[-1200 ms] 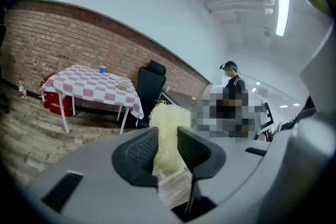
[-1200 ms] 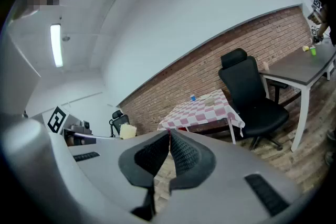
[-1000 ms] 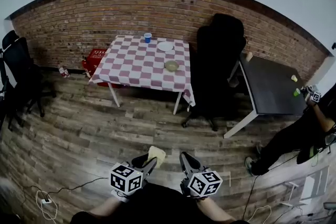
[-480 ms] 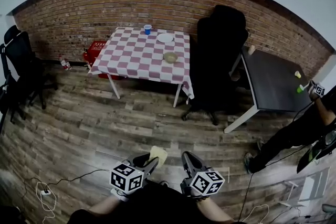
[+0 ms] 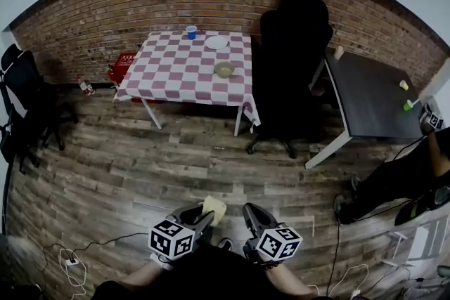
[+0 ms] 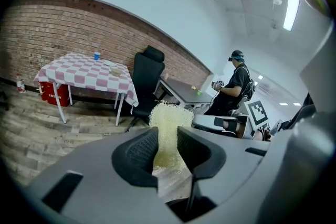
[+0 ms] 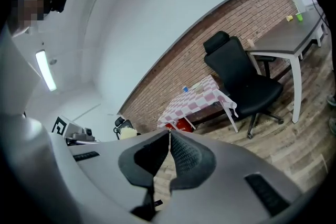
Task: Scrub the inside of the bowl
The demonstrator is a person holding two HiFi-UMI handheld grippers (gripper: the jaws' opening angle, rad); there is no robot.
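A small pale bowl (image 5: 224,69) sits on the checkered table (image 5: 176,81) far across the room. It shows as a small shape (image 6: 116,72) in the left gripper view too. My left gripper (image 5: 204,216) is held low near my body, shut on a pale yellow mesh scrubber (image 5: 214,209); the scrubber (image 6: 169,134) sticks up between the jaws. My right gripper (image 5: 247,213) is beside it, shut with its jaw tips touching and nothing between them (image 7: 168,136). Both are a long way from the table.
On the table also stand a blue cup (image 5: 191,31) and a white plate (image 5: 216,42). A black office chair (image 5: 292,60) stands right of it, then a dark desk (image 5: 369,105). Another person (image 5: 408,175) with grippers is at the right. Cables (image 5: 70,263) lie on the wooden floor.
The view has shifted slightly, so the table now sits a little higher and further left in the head view. Both grippers hold the same pose and grip.
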